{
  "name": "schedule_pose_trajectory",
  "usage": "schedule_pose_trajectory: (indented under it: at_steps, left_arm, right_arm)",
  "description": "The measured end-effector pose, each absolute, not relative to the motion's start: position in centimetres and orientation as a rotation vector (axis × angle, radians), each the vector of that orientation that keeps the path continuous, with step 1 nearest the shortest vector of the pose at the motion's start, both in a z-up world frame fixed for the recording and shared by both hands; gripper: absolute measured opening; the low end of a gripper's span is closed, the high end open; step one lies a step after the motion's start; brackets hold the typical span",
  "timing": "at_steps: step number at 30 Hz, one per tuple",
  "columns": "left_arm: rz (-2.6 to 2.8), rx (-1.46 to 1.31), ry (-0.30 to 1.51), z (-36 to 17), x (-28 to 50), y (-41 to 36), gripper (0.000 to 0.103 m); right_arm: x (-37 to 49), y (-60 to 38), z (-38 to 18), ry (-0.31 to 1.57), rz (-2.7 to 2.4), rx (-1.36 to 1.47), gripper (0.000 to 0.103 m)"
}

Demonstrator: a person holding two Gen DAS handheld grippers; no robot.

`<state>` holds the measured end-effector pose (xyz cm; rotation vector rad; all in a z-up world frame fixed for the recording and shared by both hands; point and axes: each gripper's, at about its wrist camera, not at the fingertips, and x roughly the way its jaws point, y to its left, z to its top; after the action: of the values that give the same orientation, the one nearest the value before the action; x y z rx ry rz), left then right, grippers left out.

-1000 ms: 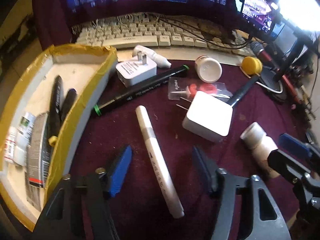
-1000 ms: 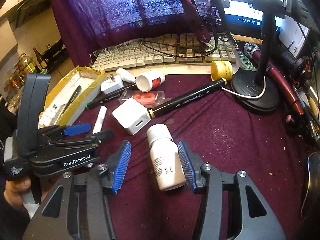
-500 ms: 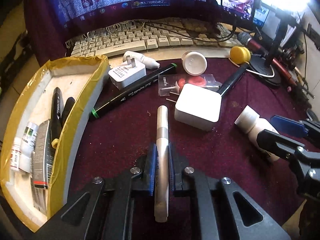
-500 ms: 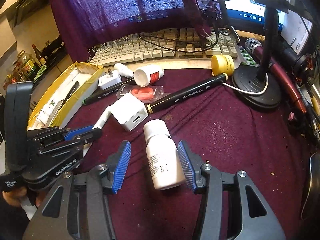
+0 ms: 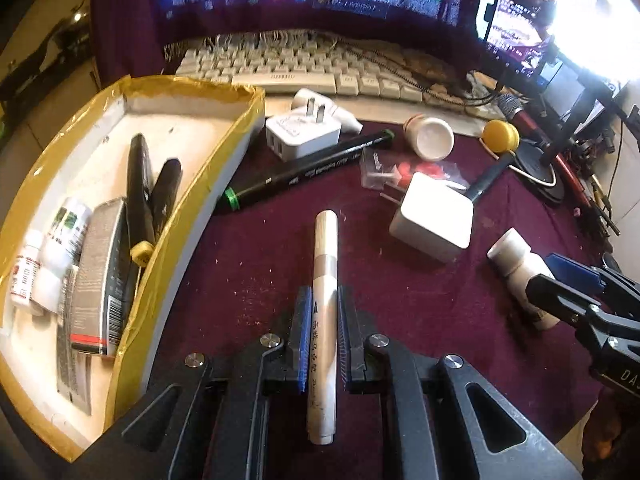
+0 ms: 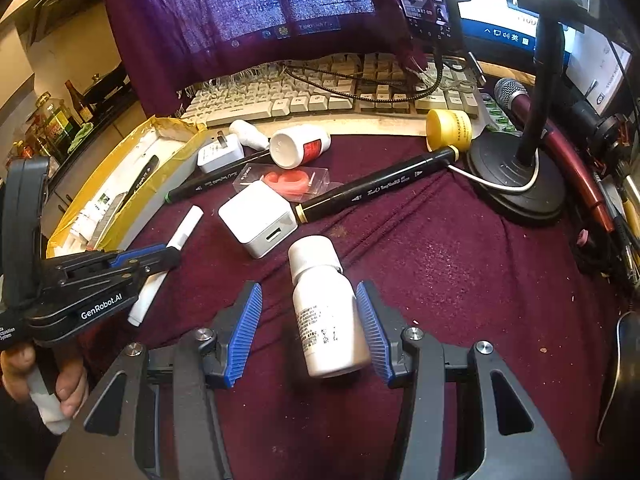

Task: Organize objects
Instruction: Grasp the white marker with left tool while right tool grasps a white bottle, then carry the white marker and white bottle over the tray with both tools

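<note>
My left gripper point(image 5: 324, 312) is shut on a white marker pen point(image 5: 325, 272), held lengthwise between the blue pads just above the maroon cloth; it also shows in the right wrist view point(image 6: 172, 252). My right gripper point(image 6: 310, 320) is open, its pads on either side of a white pill bottle point(image 6: 324, 312) lying on the cloth; the right pad is close to it, the left pad apart. The yellow-taped white box point(image 5: 168, 240) at the left holds black markers, tubes and small bottles.
On the cloth lie a black green-capped marker point(image 5: 304, 168), two white chargers point(image 5: 434, 216) point(image 5: 300, 132), a second black marker point(image 6: 376, 192), a red-item packet point(image 6: 288, 180), a white jar point(image 6: 298, 146) and a yellow cap point(image 6: 448, 128). A keyboard point(image 6: 320, 92), mic stand point(image 6: 516, 184) and monitors stand behind.
My left gripper closed on the white marker and lifted it slightly, shifting left toward the box. The right gripper stayed open around the pill bottle.
</note>
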<state>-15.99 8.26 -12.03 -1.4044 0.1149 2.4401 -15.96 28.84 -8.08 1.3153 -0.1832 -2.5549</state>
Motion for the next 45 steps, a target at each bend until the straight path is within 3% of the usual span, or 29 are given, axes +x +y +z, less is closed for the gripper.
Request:
schedule_pose_trajectory:
  at_steps: [6, 17, 21, 23, 45]
  left_arm:
    - [2.397, -1.396, 0.311, -11.9, -16.3, 9.0, 0.011]
    - [2.432, -1.425, 0.275, -11.4, -15.1, 7.3, 0.01]
    - [2.426, -1.46, 0.297, -11.5, -15.9, 7.3, 0.01]
    - [2.419, -1.481, 0.258, -11.3, -16.2, 7.1, 0.01]
    - [2.458, -1.43, 0.003, -6.1, -15.5, 2.5, 0.01]
  right_arm:
    - [-15.5, 28.5, -8.3, -0.158, -2.577, 1.308, 0.048]
    - [-15.7, 28.3, -9.5, -0.159, -2.572, 1.358, 0.048]
    - [-15.9, 28.3, -9.6, -0.164, -2.557, 1.371, 0.037]
    - [-16.0, 27.9, -9.5, -0.134, -2.559, 1.368, 0.033]
    - [-16.4, 25.9, -9.0, -0.043, -2.533, 1.404, 0.033]
